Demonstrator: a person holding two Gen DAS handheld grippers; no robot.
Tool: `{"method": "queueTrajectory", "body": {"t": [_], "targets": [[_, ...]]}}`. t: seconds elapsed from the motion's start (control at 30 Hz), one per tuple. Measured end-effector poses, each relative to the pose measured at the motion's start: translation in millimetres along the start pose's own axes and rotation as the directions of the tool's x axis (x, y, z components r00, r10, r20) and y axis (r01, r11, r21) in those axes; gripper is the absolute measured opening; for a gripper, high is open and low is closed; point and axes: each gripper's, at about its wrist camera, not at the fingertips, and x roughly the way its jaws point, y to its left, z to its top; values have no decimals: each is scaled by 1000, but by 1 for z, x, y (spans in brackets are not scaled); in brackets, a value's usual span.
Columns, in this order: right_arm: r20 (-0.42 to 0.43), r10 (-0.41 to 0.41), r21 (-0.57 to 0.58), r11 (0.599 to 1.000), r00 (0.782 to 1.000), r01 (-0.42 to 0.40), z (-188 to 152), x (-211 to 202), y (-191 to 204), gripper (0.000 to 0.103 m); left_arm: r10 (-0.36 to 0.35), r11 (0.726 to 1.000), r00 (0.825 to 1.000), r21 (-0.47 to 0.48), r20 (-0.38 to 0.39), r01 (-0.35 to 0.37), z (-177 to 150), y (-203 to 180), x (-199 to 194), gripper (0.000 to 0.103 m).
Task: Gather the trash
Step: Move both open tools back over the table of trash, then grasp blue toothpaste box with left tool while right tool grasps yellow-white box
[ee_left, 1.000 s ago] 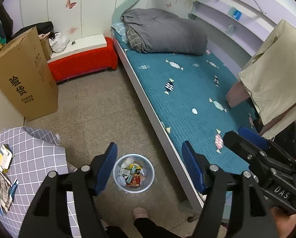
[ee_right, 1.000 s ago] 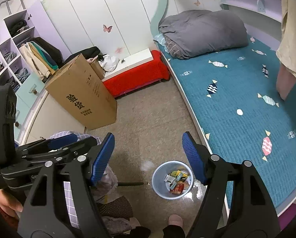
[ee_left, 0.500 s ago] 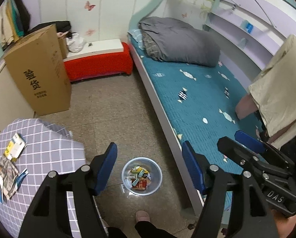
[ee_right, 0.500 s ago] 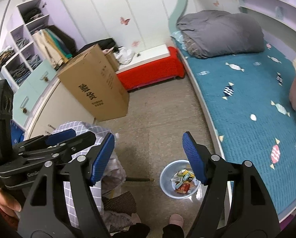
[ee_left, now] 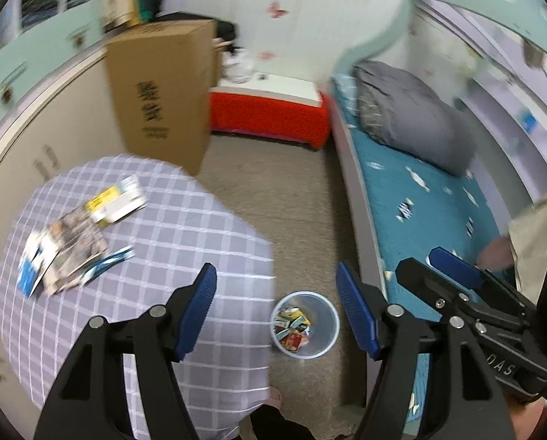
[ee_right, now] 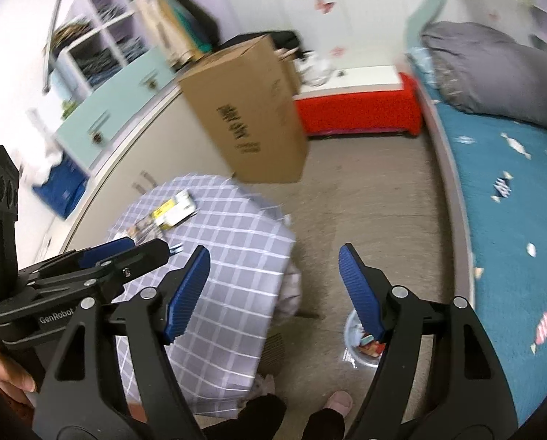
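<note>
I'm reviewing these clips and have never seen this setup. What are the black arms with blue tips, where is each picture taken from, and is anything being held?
No robot here: a person carries a hand-held gripper in each hand, each with a fisheye camera looking along its two blue-padded fingers. In the left wrist view the left hand-held gripper fills the foreground; the right hand-held gripper does in the other. Both are open and empty. On the checked tablecloth lie paper wrappers, probably the trash to collect. A trash bin on the floor beside the bed already holds some scraps.
</note>
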Motion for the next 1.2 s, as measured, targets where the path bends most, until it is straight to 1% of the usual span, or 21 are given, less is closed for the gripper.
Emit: {"method": "queueTrajectory", "body": {"t": [0.13,0.3,0.43,0.5,0.67,0.77,0.83,0.9,0.93,1.07,1.13,1.2], "targets": [[-52,47,-40,998,998,-49,-1,29,36,72,36,997,999,-69,-10,-36,-6,42,-4,66],[-104,74,-69,994,992,-81,-3,60,74,72,66,989,997,-133,-40,-70,-6,104,-1,66],[-137,73,-60,995,988,-82,-5,86,98,72,71,986,995,-146,-76,-81,-5,138,9,66],[-148,67,-55,996,987,-76,-5,98,107,72,60,987,993,-143,-98,-74,-5,154,18,66],[-188,42,-26,999,981,-47,-9,136,126,72,16,994,986,-102,-165,-34,-6,193,48,66],[-205,28,-7,1000,978,-30,-13,156,132,72,-10,997,976,-74,-217,-6,-8,213,69,66],[-222,20,18,1000,975,-16,-17,171,134,72,1,999,970,-48,-245,-13,-9,224,84,66],[-235,13,41,999,972,-3,-22,183,135,72,-7,1000,965,-27,-263,0,-9,229,95,66],[-239,10,49,999,971,2,-23,186,135,72,8,1000,963,-2,-270,-8,-8,232,103,66],[-254,-9,86,996,967,32,-29,200,133,72,25,995,952,98,-305,5,-7,232,127,66],[-253,-22,104,993,967,50,-30,204,131,72,19,988,944,152,-328,32,-7,230,140,66],[-253,-30,120,991,967,62,-30,207,129,72,20,982,936,183,-352,47,-7,229,152,58]]}}
